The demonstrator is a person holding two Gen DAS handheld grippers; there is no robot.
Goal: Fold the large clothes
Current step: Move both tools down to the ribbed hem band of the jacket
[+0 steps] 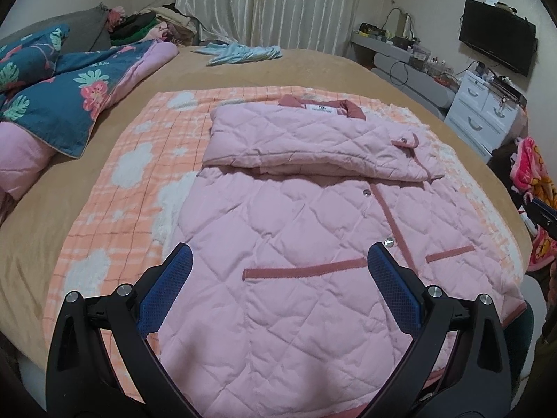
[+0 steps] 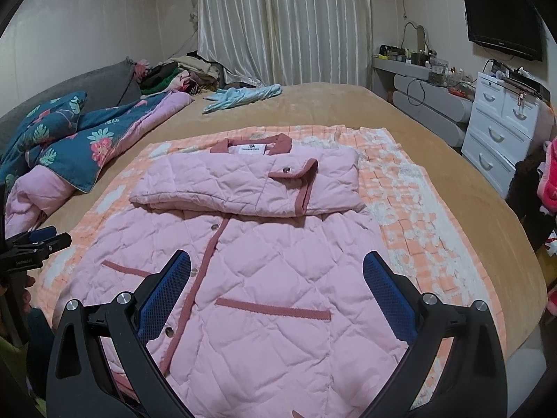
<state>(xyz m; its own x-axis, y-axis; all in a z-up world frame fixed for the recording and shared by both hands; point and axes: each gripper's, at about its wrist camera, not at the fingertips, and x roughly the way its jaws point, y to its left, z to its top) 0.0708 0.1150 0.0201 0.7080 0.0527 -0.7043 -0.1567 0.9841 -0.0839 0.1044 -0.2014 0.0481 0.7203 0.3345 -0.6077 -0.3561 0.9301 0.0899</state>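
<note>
A pink quilted jacket (image 1: 296, 230) with dark pink trim lies flat, front up, on an orange-and-white checked blanket (image 1: 139, 160) on the bed. Both sleeves are folded across its chest below the collar. My left gripper (image 1: 280, 254) is open and empty, hovering above the jacket's lower left part. My right gripper (image 2: 276, 264) is open and empty above the lower right part of the jacket (image 2: 264, 244). The left gripper's fingertips (image 2: 45, 237) show at the left edge of the right wrist view.
A blue floral quilt (image 1: 52, 87) lies bunched at the left of the tan bed (image 1: 313, 69). A light blue garment (image 1: 240, 52) lies at the far side. A white drawer unit (image 2: 501, 129) and a grey dresser stand to the right, with a wall TV (image 2: 504, 17).
</note>
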